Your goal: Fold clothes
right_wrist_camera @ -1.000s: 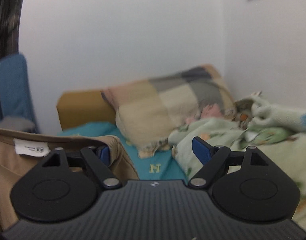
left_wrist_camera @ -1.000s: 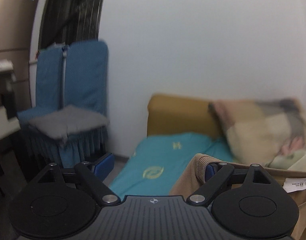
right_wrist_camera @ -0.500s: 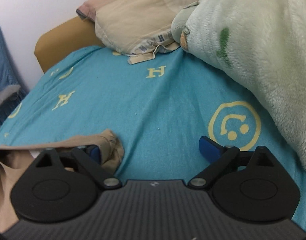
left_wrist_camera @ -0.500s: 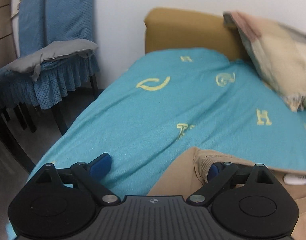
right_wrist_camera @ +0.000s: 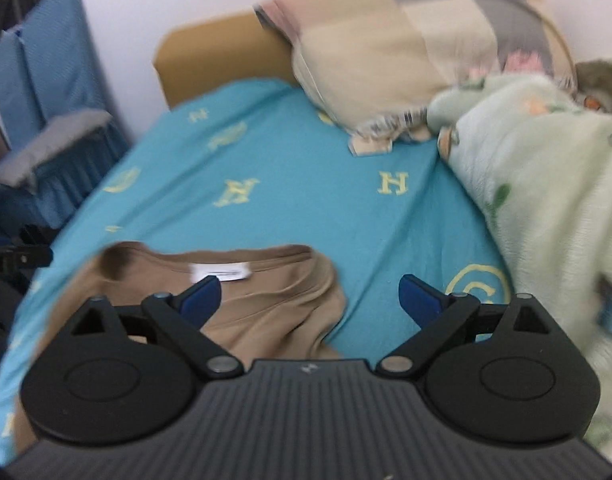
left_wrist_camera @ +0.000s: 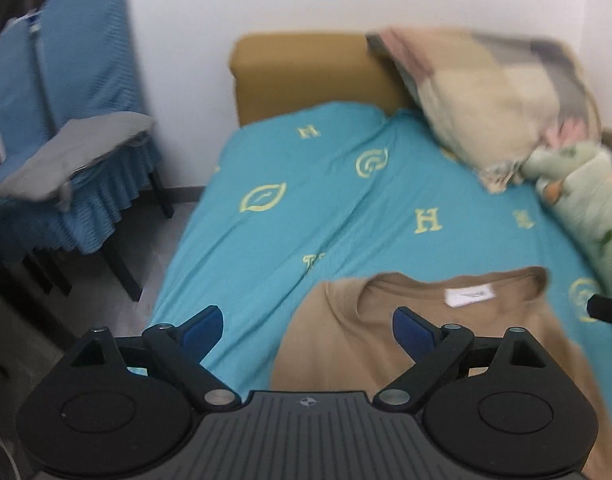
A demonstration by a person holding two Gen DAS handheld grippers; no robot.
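Our left gripper (left_wrist_camera: pixel 306 330) and right gripper (right_wrist_camera: pixel 309 300) both gape wide, gripping nothing. The tan shirt (left_wrist_camera: pixel 405 336) lies flat on the teal sheet (left_wrist_camera: pixel 306 208) just ahead of both. Only our right view shows the green blanket (right_wrist_camera: pixel 545 200) broadly.

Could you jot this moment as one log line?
left gripper: open | right gripper: open, just widened | tan shirt: released, lying on teal bedsheet

the right gripper (right_wrist_camera: pixel 307 298) stands wide apart at the bottom of the frame, nothing between its blue pads. a tan shirt (right_wrist_camera: pixel 266 304) lies at lower left on the teal sheet (right_wrist_camera: pixel 306 200), collar label up.
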